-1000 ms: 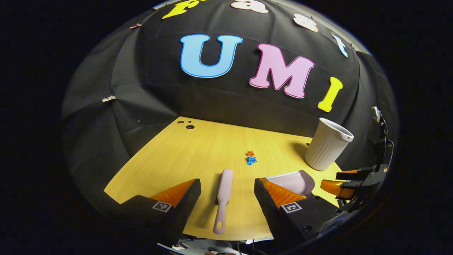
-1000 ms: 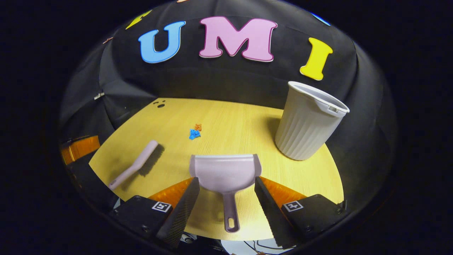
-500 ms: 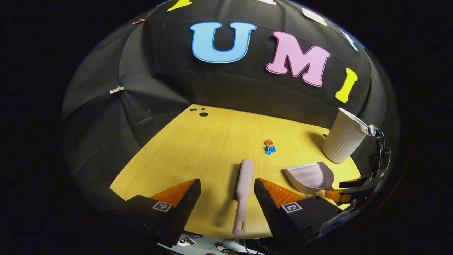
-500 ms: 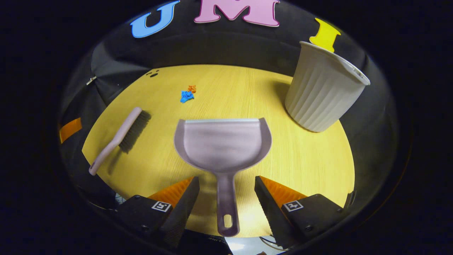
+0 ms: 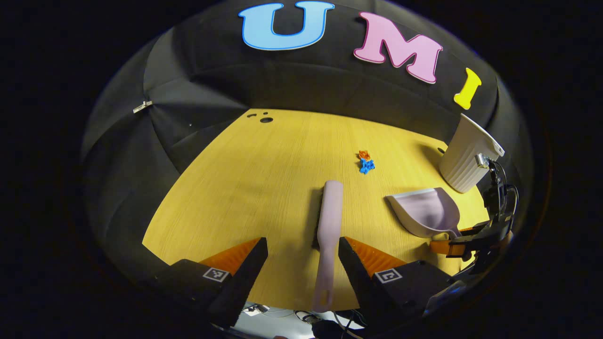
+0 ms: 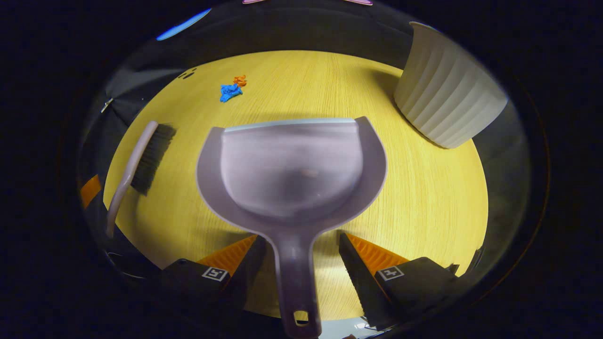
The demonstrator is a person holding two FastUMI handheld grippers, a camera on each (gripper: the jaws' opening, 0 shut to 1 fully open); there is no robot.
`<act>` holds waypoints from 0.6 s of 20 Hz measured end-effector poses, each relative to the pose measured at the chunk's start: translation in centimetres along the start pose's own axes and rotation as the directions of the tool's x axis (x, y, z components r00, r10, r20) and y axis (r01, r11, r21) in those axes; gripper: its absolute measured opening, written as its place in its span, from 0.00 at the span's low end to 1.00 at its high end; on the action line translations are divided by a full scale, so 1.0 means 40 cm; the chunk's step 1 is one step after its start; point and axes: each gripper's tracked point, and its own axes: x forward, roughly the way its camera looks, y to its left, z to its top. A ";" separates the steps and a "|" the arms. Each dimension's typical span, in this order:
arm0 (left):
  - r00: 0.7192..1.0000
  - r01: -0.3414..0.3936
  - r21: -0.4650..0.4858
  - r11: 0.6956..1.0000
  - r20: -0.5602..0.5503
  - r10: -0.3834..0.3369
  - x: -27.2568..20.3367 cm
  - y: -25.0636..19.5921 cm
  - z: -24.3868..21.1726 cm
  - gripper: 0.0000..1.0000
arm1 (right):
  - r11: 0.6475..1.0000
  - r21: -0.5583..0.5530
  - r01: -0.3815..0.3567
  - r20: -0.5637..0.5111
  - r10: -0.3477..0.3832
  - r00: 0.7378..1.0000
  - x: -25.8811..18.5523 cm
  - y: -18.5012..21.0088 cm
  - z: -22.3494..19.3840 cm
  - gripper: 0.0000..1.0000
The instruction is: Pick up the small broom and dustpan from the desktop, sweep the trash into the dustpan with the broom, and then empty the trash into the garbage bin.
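Worktop (image 5: 264, 188): yellow wood-grain surface with a curved near edge, lying beneath and ahead of the fingers.

Holes (image 5: 266, 119): small dark cluster in the worktop's far corner, ahead and left of the fingers.

Booth wall (image 5: 198, 94): black cloth, creased, rising behind the worktop's far edge.

Clip (image 5: 142, 106): small, metallic, fastened to the cloth, far left of the fingers.

Cables (image 5: 301, 314): dark, below the worktop's near edge, between the fingers.

Staged recording booth, not a lived-in room. Creased black cloth wall (image 5: 198, 99) encloses a yellow wood-grain desktop (image 5: 264, 179) on all visible sides, pinned with a small metal clip (image 5: 142, 107). Loose cables (image 5: 301, 316) hang below the desk's near edge. Cable holes (image 5: 266, 119) near the far corner.
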 end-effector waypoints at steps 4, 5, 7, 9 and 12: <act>0.994 0.026 0.025 0.999 -0.104 -0.023 0.038 -0.022 -0.049 0.96 | 1.000 -0.010 -0.007 -0.002 0.007 1.000 0.007 0.014 0.025 0.93; 0.989 0.038 0.022 0.999 -0.140 -0.035 0.049 -0.028 -0.065 0.96 | 1.000 -0.017 -0.011 -0.004 0.011 1.000 0.010 0.022 0.027 0.87; 0.979 0.061 0.029 0.998 -0.197 -0.054 0.069 -0.042 -0.088 0.96 | 1.000 -0.023 -0.013 -0.008 0.012 1.000 0.008 0.027 0.025 0.67; 0.972 0.066 0.045 0.997 -0.229 -0.054 0.093 -0.043 -0.097 0.96 | 1.000 -0.008 -0.019 -0.019 0.019 1.000 0.009 0.023 0.025 0.41; 0.953 0.093 0.047 0.995 -0.294 -0.076 0.130 -0.065 -0.113 0.96 | 0.999 -0.021 -0.041 -0.038 0.040 0.998 0.006 0.025 0.023 0.38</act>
